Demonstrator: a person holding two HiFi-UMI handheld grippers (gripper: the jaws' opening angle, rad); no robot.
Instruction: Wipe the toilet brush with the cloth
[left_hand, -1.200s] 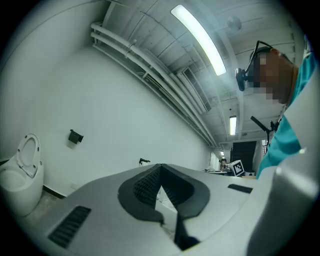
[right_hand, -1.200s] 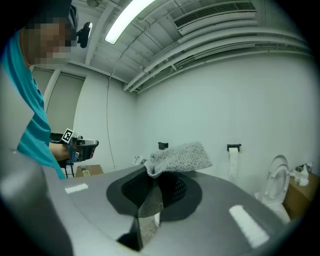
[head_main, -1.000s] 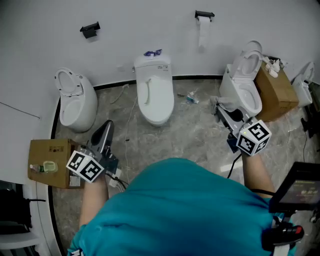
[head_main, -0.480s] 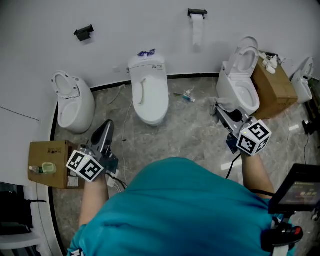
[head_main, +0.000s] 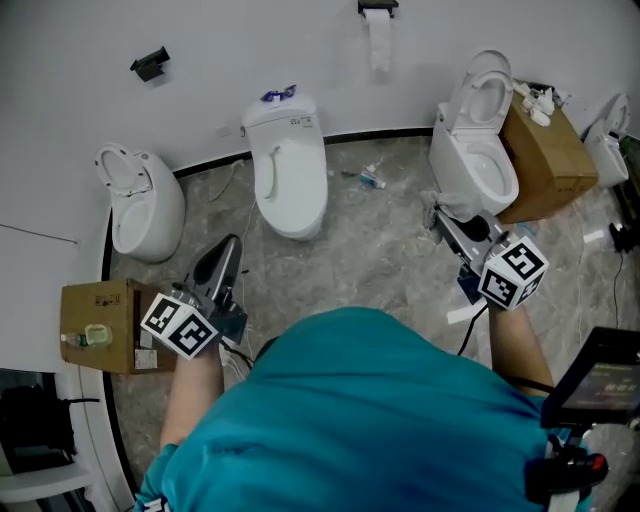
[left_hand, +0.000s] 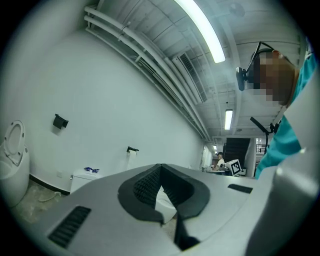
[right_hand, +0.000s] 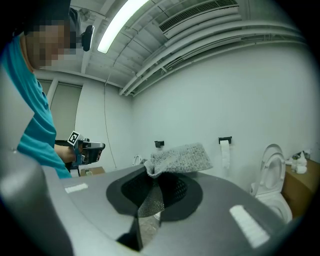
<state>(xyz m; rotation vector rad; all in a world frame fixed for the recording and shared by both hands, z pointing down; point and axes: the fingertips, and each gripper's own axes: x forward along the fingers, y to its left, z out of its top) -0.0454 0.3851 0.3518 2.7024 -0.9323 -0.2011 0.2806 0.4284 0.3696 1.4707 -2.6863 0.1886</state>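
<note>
My right gripper (head_main: 440, 222) is shut on a grey knitted cloth (right_hand: 181, 157). The cloth is pinched between the jaws and folds out over their tips. In the head view this gripper is held level in front of the right toilet (head_main: 478, 150), apart from it. On the left, my other gripper (head_main: 228, 250) is shut with nothing in it. In the left gripper view its black pads (left_hand: 145, 186) meet at the tip. The same gripper (right_hand: 88, 147) shows small in the right gripper view. I see no toilet brush in any view.
Three white toilets stand along the wall: left toilet (head_main: 140, 205), middle toilet (head_main: 288, 185), and the right one beside a cardboard box (head_main: 545, 150). Another box (head_main: 95, 320) sits on the floor at left. A paper roll (head_main: 379, 40) hangs on the wall. Cables and a small bottle (head_main: 368, 180) lie on the floor.
In the head view the toilets and wall fittings have slid up and left. Both grippers are held much as before, and the left one sits slightly further right. The cloth stays gripped.
</note>
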